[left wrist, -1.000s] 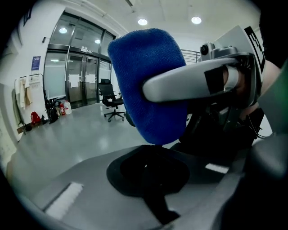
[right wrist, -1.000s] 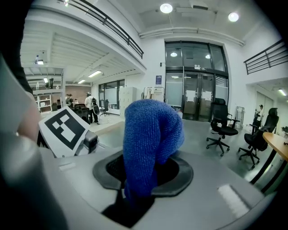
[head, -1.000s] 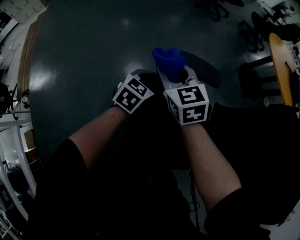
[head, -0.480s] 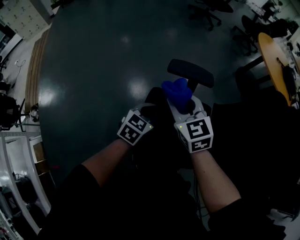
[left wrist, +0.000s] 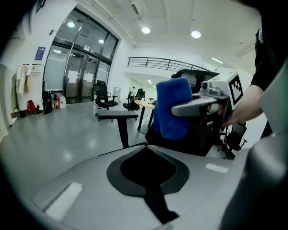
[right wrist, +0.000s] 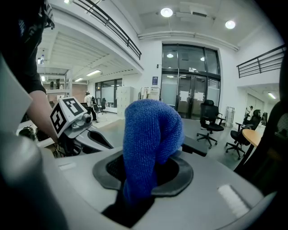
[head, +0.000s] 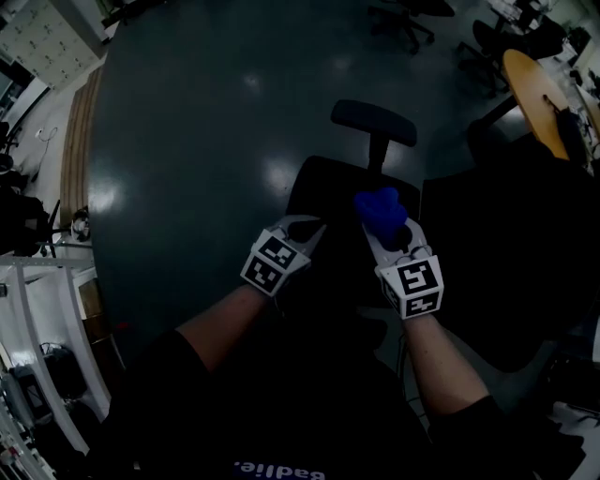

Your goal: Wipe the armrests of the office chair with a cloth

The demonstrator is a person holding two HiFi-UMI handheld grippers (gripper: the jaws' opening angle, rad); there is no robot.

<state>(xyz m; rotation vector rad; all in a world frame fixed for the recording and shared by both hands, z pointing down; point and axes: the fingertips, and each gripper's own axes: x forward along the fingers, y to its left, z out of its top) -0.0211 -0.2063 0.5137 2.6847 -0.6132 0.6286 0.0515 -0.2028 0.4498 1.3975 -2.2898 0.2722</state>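
My right gripper (head: pixel 385 231) is shut on a blue cloth (head: pixel 380 210), bunched up and standing out of the jaws (right wrist: pixel 150 134). A black armrest pad (head: pixel 375 122) on a post sits beyond it, apart from the cloth. The chair's dark seat (head: pixel 323 192) lies under both grippers. To the left, my left gripper (head: pixel 306 226) is shut with nothing in it. In the left gripper view the cloth (left wrist: pixel 173 108) hangs to the right, with the armrest (left wrist: pixel 117 115) behind. The right gripper view shows the armrest (right wrist: pixel 203 146) just past the cloth.
A wooden table (head: pixel 534 89) stands at the upper right, with other office chairs (head: pixel 403 19) along the top. White shelving (head: pixel 37 309) runs down the left edge. Dark shiny floor (head: pixel 206 122) surrounds the chair. Glass doors (right wrist: pixel 193 81) and more chairs (right wrist: pixel 211 122) are far off.
Both grippers have drawn back toward me. The cloth, which lay at the armrest pad a second ago, is now short of it, and the whole pad shows.
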